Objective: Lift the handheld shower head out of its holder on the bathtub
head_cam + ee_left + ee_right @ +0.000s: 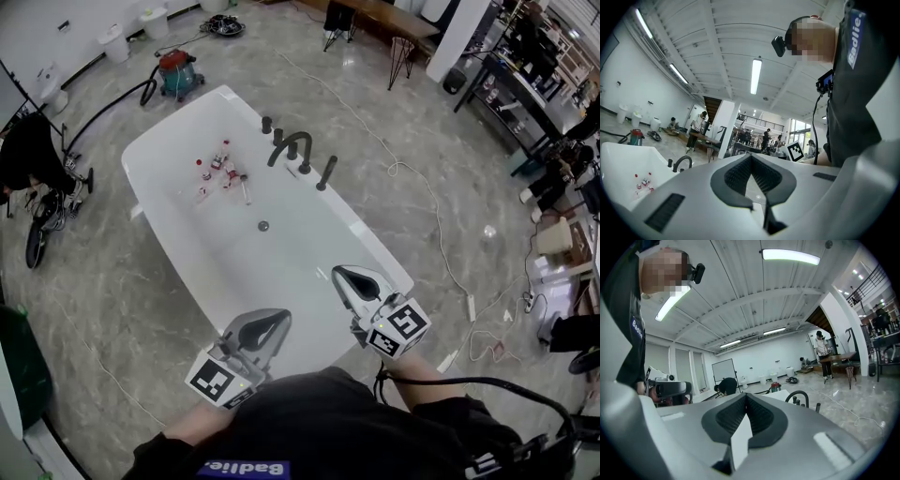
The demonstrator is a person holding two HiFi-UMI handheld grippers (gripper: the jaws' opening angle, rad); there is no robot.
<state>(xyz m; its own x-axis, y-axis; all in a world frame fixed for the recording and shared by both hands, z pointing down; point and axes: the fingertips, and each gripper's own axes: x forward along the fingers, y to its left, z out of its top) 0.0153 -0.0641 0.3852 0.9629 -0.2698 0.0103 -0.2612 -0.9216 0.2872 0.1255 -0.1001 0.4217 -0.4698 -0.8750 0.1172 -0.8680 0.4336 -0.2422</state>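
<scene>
here, a white bathtub [281, 272] on grey marbled floor [112, 309].

Floor [112, 309], grey marble-look. Red/teal vacuum [177, 73] w/ black hose [112, 111], upper left. White buckets [115, 42] nr top edge. Coiled black cable [223, 25] at top. Table [394, 23] w/ black legs, top right. White cord [427, 192] running to power strip [472, 307], right. Small red-capped bottles [219, 170], clustered. Black curved spout [289, 147]. Person in black [33, 150] crouched far left, by a wheel [36, 244]. Whiteboard [723, 372] on far wall. Ceiling strip light [755, 76], lit.

Glossy, smooth white on the oval bathtub [187, 230]; matt black metal on its curved tap [289, 145]; polished grey stone floor [112, 309] around it.
</scene>
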